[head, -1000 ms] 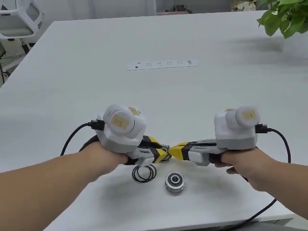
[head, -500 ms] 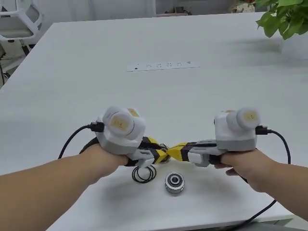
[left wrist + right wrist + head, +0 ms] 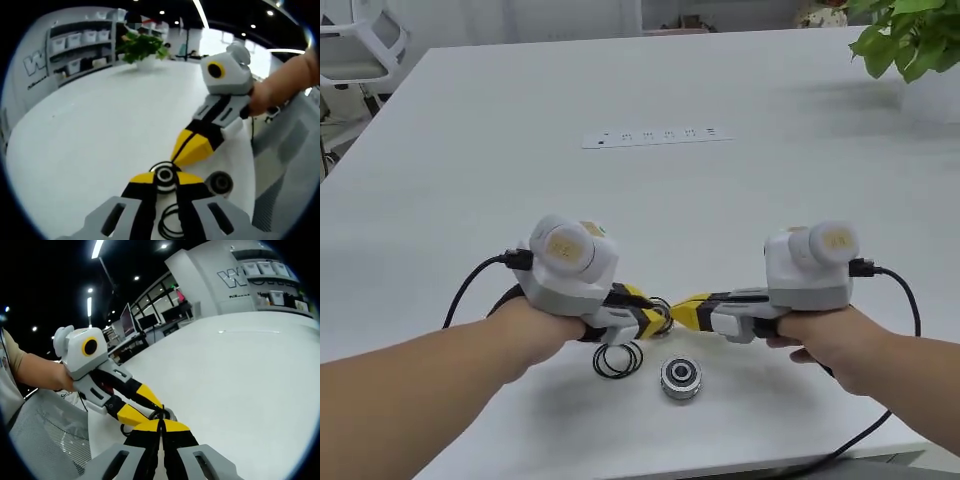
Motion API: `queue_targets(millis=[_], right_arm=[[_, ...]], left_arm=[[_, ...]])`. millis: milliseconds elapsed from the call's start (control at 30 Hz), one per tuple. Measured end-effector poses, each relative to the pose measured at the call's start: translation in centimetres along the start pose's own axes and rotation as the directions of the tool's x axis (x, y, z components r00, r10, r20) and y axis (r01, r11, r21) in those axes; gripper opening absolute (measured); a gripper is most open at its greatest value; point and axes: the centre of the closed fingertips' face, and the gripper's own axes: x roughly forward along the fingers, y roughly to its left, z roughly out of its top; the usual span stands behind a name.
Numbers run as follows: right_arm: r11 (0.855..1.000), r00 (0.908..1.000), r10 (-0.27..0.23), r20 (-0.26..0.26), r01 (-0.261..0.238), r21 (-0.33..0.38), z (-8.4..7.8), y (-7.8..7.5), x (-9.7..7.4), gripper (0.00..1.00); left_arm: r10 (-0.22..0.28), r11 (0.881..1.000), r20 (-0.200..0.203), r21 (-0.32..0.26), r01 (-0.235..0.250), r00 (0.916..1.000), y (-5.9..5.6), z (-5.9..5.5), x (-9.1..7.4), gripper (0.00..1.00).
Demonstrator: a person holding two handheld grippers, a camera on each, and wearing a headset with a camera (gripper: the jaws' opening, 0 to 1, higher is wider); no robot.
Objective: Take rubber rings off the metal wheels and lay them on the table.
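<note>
The left gripper (image 3: 656, 319) and right gripper (image 3: 679, 313) meet tip to tip low over the table (image 3: 740, 210), close to its near edge. The left jaws are clamped on a wheel (image 3: 165, 176). The right jaws are pressed together and seem to pinch the ring (image 3: 164, 164) at the wheel's top.

Just below the tips, loose rings (image 3: 618, 360) lie on the table. A second wheel (image 3: 681, 377) stands beside them, apart from them and nearer the edge. Little table remains on the near side. Beyond the grippers it is wide and bare up to a power strip (image 3: 657, 135), with a plant (image 3: 910, 35) at the far right corner.

Since a second ago, both grippers stay in the same meeting spot, and the loose rings and second wheel lie as before.
</note>
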Motion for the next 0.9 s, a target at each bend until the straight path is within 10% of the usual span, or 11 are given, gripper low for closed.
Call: queue_targets(millis=[900], right_arm=[[0.999, 0.9981, 0.046, 0.041, -0.046, 0.014, 1.7, 1.7, -0.3, 0.00]], left_arm=[[-0.002, 0.999, 0.103, 0.035, -0.001, 0.9947, -0.7, 1.2, -6.3, 0.39]])
